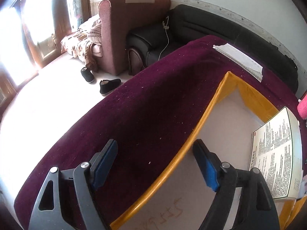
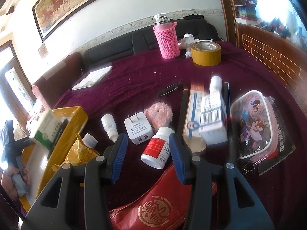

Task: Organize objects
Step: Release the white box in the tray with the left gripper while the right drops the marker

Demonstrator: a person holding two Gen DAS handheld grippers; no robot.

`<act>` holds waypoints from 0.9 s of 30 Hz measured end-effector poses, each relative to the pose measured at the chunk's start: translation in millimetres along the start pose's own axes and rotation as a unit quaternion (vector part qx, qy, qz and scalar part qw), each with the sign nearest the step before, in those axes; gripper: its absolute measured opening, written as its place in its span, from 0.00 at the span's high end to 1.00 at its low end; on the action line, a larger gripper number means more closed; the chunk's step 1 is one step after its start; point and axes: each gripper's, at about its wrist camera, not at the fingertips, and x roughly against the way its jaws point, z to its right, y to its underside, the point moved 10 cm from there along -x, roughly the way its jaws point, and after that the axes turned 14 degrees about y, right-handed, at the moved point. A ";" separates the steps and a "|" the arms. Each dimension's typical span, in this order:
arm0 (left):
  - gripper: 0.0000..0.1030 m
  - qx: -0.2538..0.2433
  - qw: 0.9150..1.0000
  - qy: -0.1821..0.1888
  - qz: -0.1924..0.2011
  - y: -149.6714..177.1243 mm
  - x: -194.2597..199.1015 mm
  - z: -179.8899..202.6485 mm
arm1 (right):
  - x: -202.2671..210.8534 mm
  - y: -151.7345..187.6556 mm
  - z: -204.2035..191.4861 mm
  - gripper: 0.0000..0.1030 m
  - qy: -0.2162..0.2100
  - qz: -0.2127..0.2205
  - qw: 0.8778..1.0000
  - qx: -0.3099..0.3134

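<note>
Pill bottle [image 2: 156, 147], lying on the tabletop [image 2: 134, 80] just ahead of my right claw [image 2: 147, 153] with jaws apart and empty, is probably light, stiff, slippery plastic, best gripped across its body.

Motion-blurred medicine box [image 2: 212, 113]; bag [image 2: 153, 207] cut off

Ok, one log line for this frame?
left gripper: open, over yellow box | right gripper: open, above pill bottle | nothing held
</note>
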 end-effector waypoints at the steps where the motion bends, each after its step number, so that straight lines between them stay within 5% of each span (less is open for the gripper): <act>1: 0.26 0.008 1.000 0.008 0.001 -0.9 3.6 0.4 | 0.0 0.2 -0.8 0.58 -0.001 0.000 1.000 0.001; 6: 0.24 0.030 0.995 0.087 0.035 -19.0 49.9 20.3 | -0.2 1.7 -2.1 0.58 0.001 -0.001 1.000 0.003; 9: 0.22 -0.068 0.997 0.032 0.025 -32.4 54.8 42.7 | -1.4 3.2 -4.4 0.58 -0.002 -0.005 1.000 0.004; 11: 0.22 -0.133 0.990 -0.026 0.030 -39.0 48.0 52.5 | -0.9 3.5 -5.1 0.58 0.001 -0.003 1.000 0.007; 14: 0.22 -0.190 0.981 -0.049 -0.004 -29.9 26.0 61.1 | -0.5 3.4 -6.0 0.58 0.009 0.002 1.000 0.013; 19: 0.22 -0.185 0.980 0.062 -0.040 -14.6 7.0 94.4 | -2.1 4.4 -8.4 0.58 0.008 -0.001 1.000 0.017; 24: 0.23 -0.180 0.970 0.151 -0.069 -2.9 2.4 123.3 | -4.0 5.6 -9.0 0.56 0.010 -0.004 1.000 0.020; 27: 0.23 -0.167 0.977 0.131 -0.023 -17.7 26.4 125.7 | -3.3 5.1 -7.6 0.55 0.012 -0.002 1.000 0.020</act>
